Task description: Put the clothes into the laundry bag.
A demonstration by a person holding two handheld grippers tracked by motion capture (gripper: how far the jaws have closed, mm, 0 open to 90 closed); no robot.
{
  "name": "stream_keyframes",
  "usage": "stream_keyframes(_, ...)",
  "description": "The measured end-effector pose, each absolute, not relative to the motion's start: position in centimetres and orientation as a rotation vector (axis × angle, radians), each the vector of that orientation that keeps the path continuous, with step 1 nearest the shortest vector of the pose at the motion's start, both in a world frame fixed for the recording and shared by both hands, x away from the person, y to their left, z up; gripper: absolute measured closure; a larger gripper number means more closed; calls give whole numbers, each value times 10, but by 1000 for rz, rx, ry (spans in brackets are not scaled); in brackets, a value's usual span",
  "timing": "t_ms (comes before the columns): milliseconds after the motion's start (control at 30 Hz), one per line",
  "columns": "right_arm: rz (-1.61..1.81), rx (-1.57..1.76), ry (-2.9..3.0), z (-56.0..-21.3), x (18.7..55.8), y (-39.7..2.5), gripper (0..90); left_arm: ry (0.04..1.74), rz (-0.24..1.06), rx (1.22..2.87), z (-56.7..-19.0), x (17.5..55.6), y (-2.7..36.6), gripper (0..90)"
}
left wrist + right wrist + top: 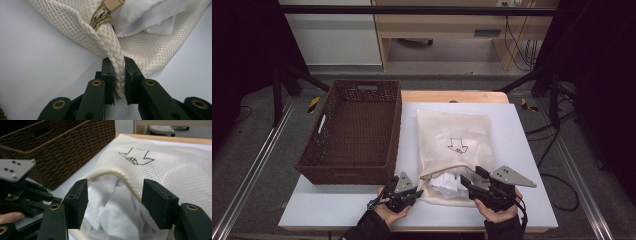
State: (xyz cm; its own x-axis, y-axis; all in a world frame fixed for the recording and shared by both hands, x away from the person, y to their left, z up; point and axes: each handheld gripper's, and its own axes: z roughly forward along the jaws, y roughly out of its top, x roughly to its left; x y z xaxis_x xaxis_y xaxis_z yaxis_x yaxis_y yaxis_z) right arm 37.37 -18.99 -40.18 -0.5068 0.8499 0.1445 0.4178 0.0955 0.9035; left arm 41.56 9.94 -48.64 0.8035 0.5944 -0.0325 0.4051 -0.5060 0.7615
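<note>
A dark brown woven rectangular basket point(352, 130) stood at the left of the white surface point(512, 150), just beside a cream mesh zip-up laundry bag point(452, 137) lying flat to its right. At the bag's near left corner, the left gripper point(119, 85) was clamped on a fold of the mesh below the beige zip point(103, 12). A crumpled white cloth point(112, 212) showed in the bag's open mouth. The right gripper point(113, 202) hovered at that mouth with its jaws wide apart, holding nothing.
</note>
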Motion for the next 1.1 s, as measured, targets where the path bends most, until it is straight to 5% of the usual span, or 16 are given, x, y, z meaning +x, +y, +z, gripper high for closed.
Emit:
stream_keyframes(467, 1163, 1330, 2073, -443, 378, -167, 391, 739, 299, 2175, -486, 416, 99, 794)
stream_keyframes(833, 1097, 1396, 2159, -460, 408, -160, 787, 737, 300, 2178, -486, 416, 98, 818)
stream_keyframes(1100, 1068, 1398, 2046, -456, 431, -150, 804, 730, 302, 2184, -485, 416, 98, 823)
